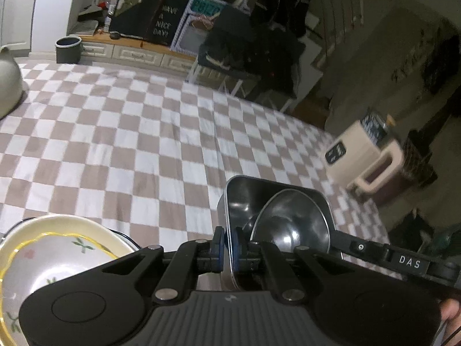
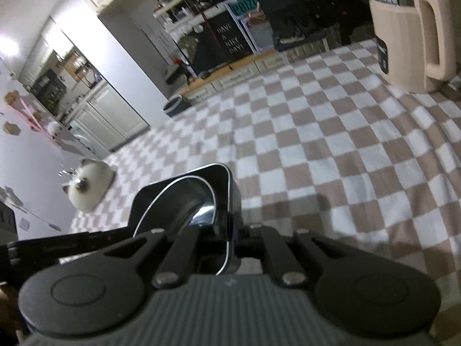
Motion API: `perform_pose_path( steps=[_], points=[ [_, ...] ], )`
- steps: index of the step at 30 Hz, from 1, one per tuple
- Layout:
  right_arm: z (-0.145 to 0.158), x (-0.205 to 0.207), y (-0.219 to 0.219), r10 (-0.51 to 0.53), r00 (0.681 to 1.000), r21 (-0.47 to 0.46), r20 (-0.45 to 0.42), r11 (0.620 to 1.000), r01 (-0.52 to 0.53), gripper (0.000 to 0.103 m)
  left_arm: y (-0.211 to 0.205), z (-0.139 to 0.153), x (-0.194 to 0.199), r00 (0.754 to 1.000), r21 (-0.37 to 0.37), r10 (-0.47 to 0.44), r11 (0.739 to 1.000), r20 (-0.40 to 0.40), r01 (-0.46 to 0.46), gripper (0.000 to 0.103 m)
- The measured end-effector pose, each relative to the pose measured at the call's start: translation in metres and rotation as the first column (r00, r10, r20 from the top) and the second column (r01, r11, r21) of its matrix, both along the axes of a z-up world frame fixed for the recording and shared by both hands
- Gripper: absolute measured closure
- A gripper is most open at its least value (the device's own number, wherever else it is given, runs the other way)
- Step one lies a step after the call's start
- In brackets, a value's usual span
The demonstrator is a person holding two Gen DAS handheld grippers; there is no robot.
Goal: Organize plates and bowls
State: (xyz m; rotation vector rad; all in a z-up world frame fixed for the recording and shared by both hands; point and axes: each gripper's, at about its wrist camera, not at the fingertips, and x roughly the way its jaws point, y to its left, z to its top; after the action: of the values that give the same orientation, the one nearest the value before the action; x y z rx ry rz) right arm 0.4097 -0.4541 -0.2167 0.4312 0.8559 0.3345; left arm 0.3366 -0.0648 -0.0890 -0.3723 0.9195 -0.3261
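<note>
Gripping opposite walls of upright steel container (image 1: 276,201): both tongs.

Square tin (image 1: 276,201): polished metal, mirror-glossy inside, bright thin rim.
Round bowl (image 1: 291,225) within tin: same shiny metal, smooth, strong highlights.
Floral bowl (image 1: 57,248): glazed ceramic, glossy cream surface, yellow painted band.
Tablecloth (image 1: 144,144): checked cloth, matt, soft weave, slight creases.
Left gripper (image 1: 227,248): matt black plastic body, ribbed grey panel, blue rubbery pads (image 1: 219,245), bare metal rivets.
Right gripper (image 2: 230,245): same matt black plastic.
Jug (image 2: 412,34): beige plastic, smooth, low sheen.
</note>
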Motion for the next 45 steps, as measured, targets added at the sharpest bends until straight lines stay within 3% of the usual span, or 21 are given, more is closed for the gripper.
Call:
perform_pose_path(
  steps=[13, 24, 35, 45],
  points=[
    [0.027, -0.015, 0.051, 0.037, 0.992, 0.094, 0.125, 0.994, -0.049, 0.098, 0.079, 0.041, -0.043, 0.986, -0.126, 0.131, 0.985, 0.106, -0.117, 0.099],
    [0.031, -0.028, 0.095, 0.094, 0.979, 0.093, 0.179, 0.989, -0.112, 0.097, 0.133, 0.043, -0.075, 0.975, -0.117, 0.2, 0.975, 0.095, -0.188, 0.099],
    [0.02, -0.028, 0.136, 0.161, 0.978, 0.056, 0.134, 0.984, -0.17, 0.097, 0.176, 0.03, -0.096, 0.966, -0.075, 0.255, 0.965, 0.053, -0.251, 0.099],
    [-0.001, -0.036, 0.155, 0.175, 0.984, -0.079, 0.022, 0.982, -0.173, 0.097, 0.177, 0.016, -0.091, 0.969, 0.004, 0.248, 0.969, -0.011, -0.248, 0.099]
  ],
)
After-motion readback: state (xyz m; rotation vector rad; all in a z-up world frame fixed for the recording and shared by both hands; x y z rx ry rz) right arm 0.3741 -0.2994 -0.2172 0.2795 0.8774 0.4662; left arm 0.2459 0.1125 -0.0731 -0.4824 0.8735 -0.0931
